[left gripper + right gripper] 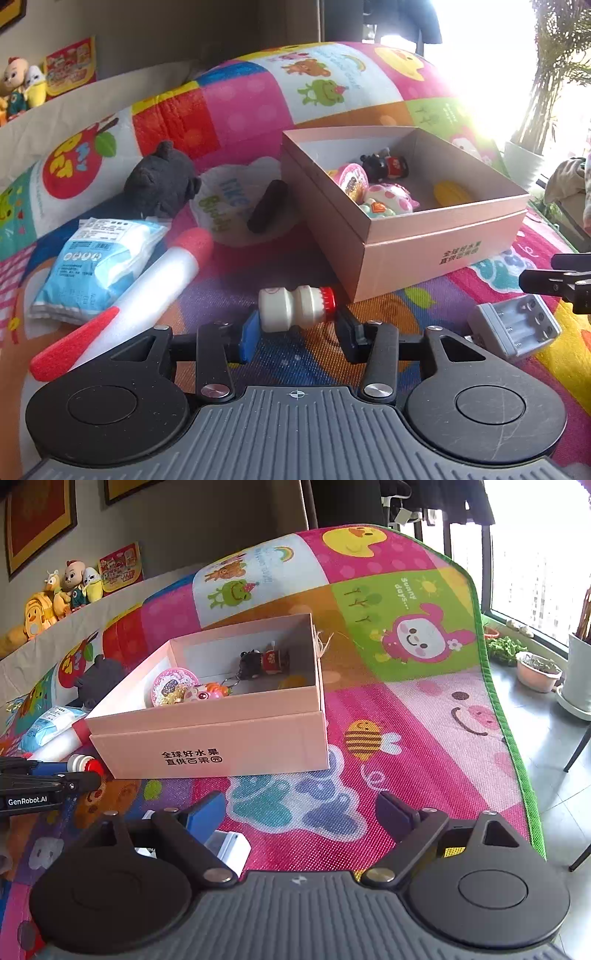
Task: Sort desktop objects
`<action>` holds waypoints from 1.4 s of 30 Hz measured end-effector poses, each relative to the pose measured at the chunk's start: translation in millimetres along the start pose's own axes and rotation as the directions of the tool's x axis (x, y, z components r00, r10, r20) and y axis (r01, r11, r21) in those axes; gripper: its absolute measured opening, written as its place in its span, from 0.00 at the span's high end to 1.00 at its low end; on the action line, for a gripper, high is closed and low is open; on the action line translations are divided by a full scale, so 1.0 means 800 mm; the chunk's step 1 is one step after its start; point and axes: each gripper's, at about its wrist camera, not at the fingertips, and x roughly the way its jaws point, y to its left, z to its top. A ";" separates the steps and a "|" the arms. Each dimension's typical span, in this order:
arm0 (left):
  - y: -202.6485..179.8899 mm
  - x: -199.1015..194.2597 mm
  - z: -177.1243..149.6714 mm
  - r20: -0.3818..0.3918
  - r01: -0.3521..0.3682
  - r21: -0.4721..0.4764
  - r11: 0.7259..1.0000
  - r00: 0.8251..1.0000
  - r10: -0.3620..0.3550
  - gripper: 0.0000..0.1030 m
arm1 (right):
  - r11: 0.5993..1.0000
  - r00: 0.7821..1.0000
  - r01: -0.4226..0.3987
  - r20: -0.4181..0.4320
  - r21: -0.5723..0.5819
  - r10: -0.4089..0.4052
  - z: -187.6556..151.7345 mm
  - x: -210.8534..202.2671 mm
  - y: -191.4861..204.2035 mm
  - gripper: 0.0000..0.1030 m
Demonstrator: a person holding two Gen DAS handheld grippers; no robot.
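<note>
A small white bottle with a red cap (pixel 295 308) lies on its side on the colourful play mat, between the fingertips of my left gripper (pixel 297 325). The jaws stand just at the bottle's two ends; it looks gripped. The bottle also shows in the right wrist view (pixel 84 764). A pink cardboard box (pixel 436 243) (pixel 207 738) holds several small toys. My right gripper (pixel 301 816) is open and empty above the mat, in front of the box. A grey battery holder (pixel 515 326) (pixel 231 847) lies by it.
On the mat left of the box lie a blue-white pack of wipes (pixel 96 266), a foam rocket with red tips (pixel 125 302), a dark plush toy (pixel 162 181) and a white bib (pixel 236 206). The mat's green edge (pixel 517 760) drops off at right; plant pots (pixel 539 670) stand beyond.
</note>
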 end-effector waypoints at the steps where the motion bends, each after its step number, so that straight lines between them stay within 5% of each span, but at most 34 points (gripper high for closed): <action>1: 0.000 -0.008 -0.005 0.007 -0.002 0.006 1.000 1.000 0.002 0.53 | 1.000 1.000 -0.011 -0.003 -0.006 0.010 -0.001 -0.003 0.001 0.14; 3: 0.001 -0.027 -0.017 0.015 -0.008 0.010 1.000 1.000 0.007 0.53 | 1.000 1.000 -0.010 -0.003 -0.019 0.010 -0.004 -0.010 0.002 0.14; 8: 0.007 -0.059 -0.051 0.013 0.000 -0.032 0.999 1.000 0.000 0.53 | 0.997 1.000 0.008 -0.015 -0.072 -0.009 -0.008 -0.025 0.009 0.40; 12: 0.016 -0.068 -0.066 0.009 -0.022 -0.082 0.996 1.000 0.023 0.49 | 0.993 0.996 -0.056 -0.070 -0.101 0.049 -0.011 -0.038 0.020 0.40; 15: 0.019 -0.073 -0.071 0.019 -0.031 -0.091 0.995 0.999 0.033 0.37 | 0.980 0.989 -0.129 -0.090 -0.151 0.116 -0.021 -0.057 0.035 0.40; 20: 0.028 -0.072 -0.072 0.026 -0.011 -0.136 0.991 1.000 0.015 0.30 | 0.964 0.994 -0.108 -0.034 -0.242 0.103 -0.018 -0.070 0.050 0.20; 28: 0.033 -0.074 -0.074 0.032 -0.005 -0.162 0.987 0.999 0.011 0.20 | 0.946 0.988 -0.134 -0.111 -0.293 0.106 -0.025 -0.034 0.066 0.18; 35: 0.031 -0.072 -0.073 0.021 -0.006 -0.146 0.989 1.000 0.009 0.15 | 0.955 0.998 0.013 -0.054 -0.297 -0.030 -0.025 -0.032 0.043 0.18; 42: 0.032 -0.066 -0.070 0.016 0.035 -0.147 0.989 0.999 -0.033 0.08 | 0.967 0.996 -0.028 -0.093 -0.252 0.005 -0.013 -0.007 0.035 0.14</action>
